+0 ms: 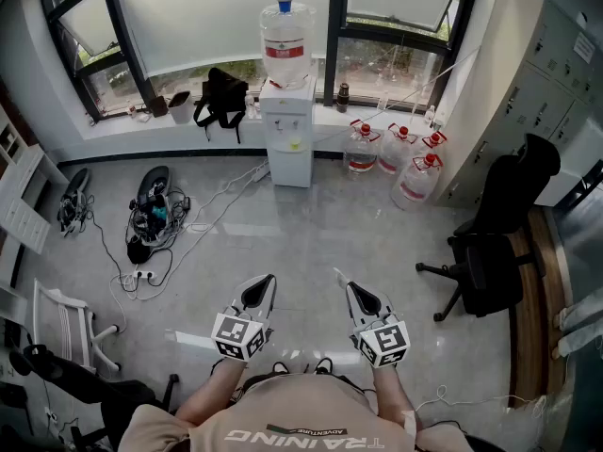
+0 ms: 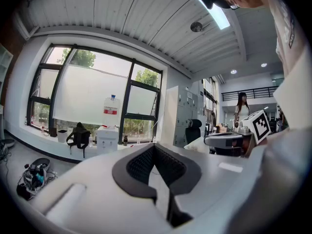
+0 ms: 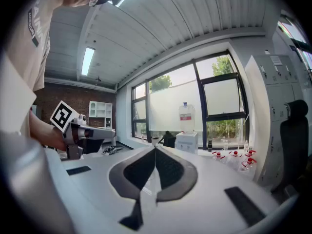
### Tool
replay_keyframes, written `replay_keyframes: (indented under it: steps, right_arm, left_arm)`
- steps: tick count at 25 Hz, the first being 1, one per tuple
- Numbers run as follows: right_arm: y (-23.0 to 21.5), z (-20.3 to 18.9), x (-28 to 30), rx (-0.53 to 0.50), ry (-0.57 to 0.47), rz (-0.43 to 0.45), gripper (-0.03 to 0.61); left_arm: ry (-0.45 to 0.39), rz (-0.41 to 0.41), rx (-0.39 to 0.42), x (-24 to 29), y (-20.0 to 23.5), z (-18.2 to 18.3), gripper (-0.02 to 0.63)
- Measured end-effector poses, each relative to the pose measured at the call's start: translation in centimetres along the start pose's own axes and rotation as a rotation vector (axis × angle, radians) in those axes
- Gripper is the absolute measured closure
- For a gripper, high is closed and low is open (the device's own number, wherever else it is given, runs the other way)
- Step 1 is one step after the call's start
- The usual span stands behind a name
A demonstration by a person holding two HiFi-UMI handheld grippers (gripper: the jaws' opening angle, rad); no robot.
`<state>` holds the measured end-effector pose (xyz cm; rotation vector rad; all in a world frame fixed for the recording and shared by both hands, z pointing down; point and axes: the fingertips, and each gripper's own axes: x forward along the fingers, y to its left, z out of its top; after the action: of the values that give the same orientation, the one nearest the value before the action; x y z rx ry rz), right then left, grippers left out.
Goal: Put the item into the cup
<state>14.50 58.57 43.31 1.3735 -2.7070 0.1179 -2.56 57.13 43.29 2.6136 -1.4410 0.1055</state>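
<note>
**While I stand facing the window: two grippers, both empty**

My left gripper (image 1: 270, 280), near left: jaws clenched tip to tip, nothing between them. My right gripper (image 1: 340, 274), near right: likewise pressed together, empty. Both held over the grey floor (image 1: 311, 224). Water dispenser (image 1: 288, 130): far centre, at the window. Cup and item: I cannot tell where; no view shows them.

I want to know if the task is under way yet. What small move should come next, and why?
Probably turn to look for the cup and item: neither shows in any view. The left gripper and right gripper are both shut on nothing, held over the floor, facing the water dispenser.
</note>
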Motion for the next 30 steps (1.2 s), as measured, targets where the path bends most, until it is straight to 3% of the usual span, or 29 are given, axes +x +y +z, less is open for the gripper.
replay_keyframes:
  steps: [10, 19, 25, 30]
  right_arm:
    - [-1.8, -0.4, 0.3, -0.006, -0.003, 0.027, 0.566]
    - [-2.8, -0.7, 1.8, -0.071, 0.022, 0.097, 0.566]
    - [-3.1, -0.7, 5.3, -0.051, 0.042, 0.107, 0.566]
    - [-4.0, -0.4, 10.6, -0.029, 0.044, 0.068, 0.566]
  left_arm:
    - [0.013, 0.013, -0.004, 1.7, -0.7, -0.7, 0.606]
    - [0.019, 0.054, 0.0, 3.2, -0.7, -0.8, 0.606]
    - [0.036, 0.045, -0.017, 4.8, 1.8, -1.2, 0.606]
    - [0.026, 0.016, -0.001, 7.3, 6.7, -0.4, 0.606]
